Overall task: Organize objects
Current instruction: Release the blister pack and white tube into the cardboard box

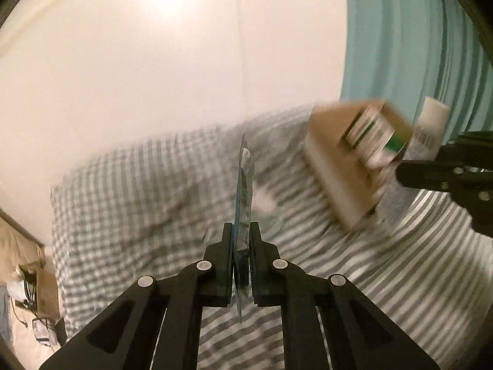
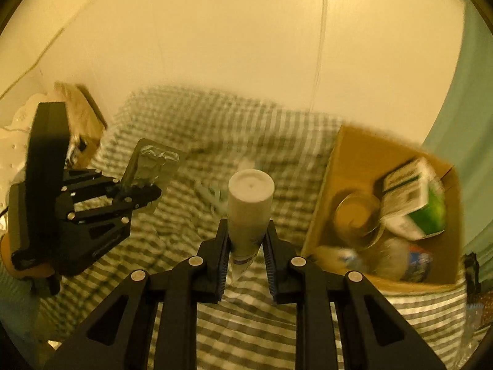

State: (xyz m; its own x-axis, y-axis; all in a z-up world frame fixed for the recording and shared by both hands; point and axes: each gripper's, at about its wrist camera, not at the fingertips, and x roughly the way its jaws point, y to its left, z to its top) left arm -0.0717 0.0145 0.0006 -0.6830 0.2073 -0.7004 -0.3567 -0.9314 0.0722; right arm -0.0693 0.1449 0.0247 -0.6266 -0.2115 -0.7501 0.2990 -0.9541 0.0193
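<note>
My left gripper [image 1: 242, 231] is shut on a flat clear blister pack [image 1: 245, 191], held edge-on above the bed; it also shows in the right wrist view [image 2: 154, 163] in the left gripper [image 2: 148, 194]. My right gripper [image 2: 246, 231] is shut on a white tube [image 2: 250, 203], cap pointing away, held above the bed left of the cardboard box [image 2: 351, 154]. The box [image 1: 332, 166] holds a green-and-white carton [image 2: 413, 197], a tape roll [image 2: 357, 215] and a bottle [image 2: 400, 259]. The right gripper [image 1: 431, 175] and tube [image 1: 428, 129] show at the right of the left wrist view.
The bed has a grey-and-white striped sheet [image 2: 246, 323] and a checked pillow [image 1: 138, 185] against a white wall. A teal curtain [image 1: 416, 46] hangs at the right. A brown box and clutter [image 1: 37, 293] lie on the floor at the left.
</note>
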